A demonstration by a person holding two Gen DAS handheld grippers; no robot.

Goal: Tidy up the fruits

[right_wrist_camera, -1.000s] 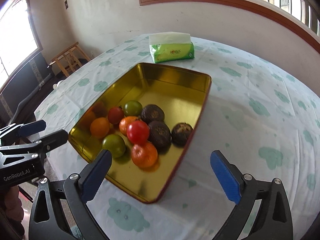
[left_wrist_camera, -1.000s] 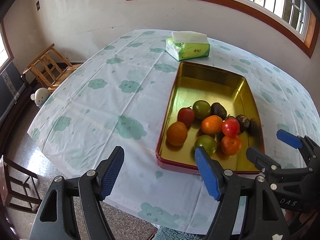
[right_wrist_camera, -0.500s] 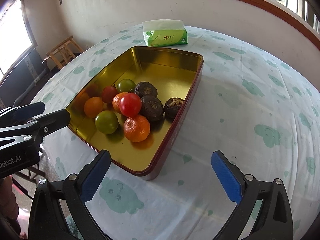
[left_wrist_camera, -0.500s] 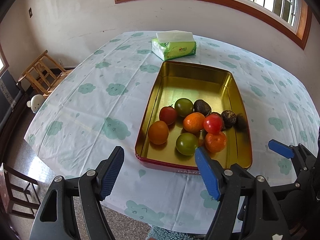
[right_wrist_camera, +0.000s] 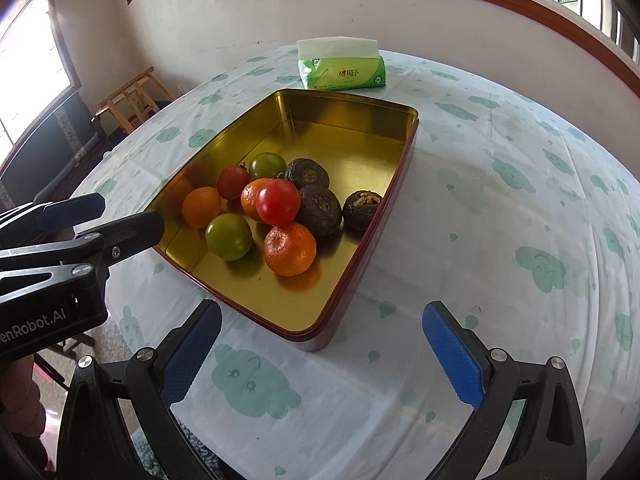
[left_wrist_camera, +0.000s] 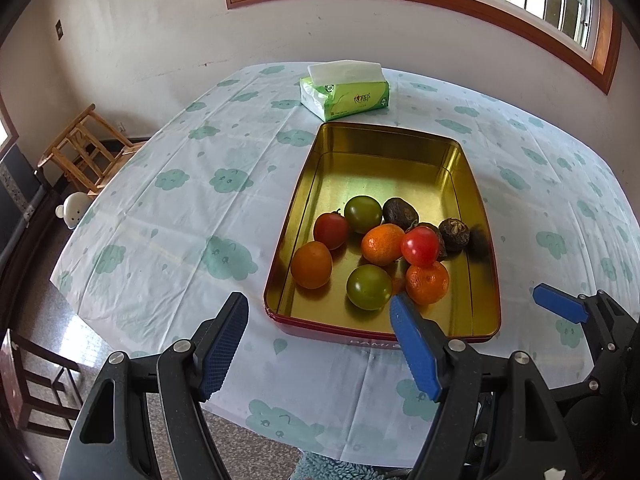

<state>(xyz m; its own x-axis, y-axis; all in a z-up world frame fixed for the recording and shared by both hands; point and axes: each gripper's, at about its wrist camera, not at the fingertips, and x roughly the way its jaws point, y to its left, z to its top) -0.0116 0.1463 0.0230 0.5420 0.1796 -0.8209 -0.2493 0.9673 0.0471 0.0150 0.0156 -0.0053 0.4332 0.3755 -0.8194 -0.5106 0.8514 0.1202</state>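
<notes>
A gold tin tray (left_wrist_camera: 384,168) with red outer walls lies on the cloud-print tablecloth. Its near half holds a bright red tomato (left_wrist_camera: 420,246) on top of the pile, a darker tomato (left_wrist_camera: 331,231), two green tomatoes (left_wrist_camera: 369,287), three tangerines (left_wrist_camera: 427,282) and dark brown wrinkled fruits (left_wrist_camera: 454,234). My left gripper (left_wrist_camera: 320,336) hovers open before the tray's near wall, holding nothing. In the right wrist view the tray (right_wrist_camera: 352,148) lies ahead to the left, with the red tomato (right_wrist_camera: 277,202) and brown fruits (right_wrist_camera: 319,210). My right gripper (right_wrist_camera: 320,340) is open and empty above the cloth.
A green tissue pack (left_wrist_camera: 344,88) stands behind the tray. The table's left edge drops to a tiled floor with a wooden chair (left_wrist_camera: 84,148), a white round object (left_wrist_camera: 74,210) and a dark chair (left_wrist_camera: 32,384). A wall and window close the far side.
Both views have shifted a little: the tin sits more centrally in the left wrist view and slightly nearer in the right. The fruits lie as before, and both grippers stay open.
</notes>
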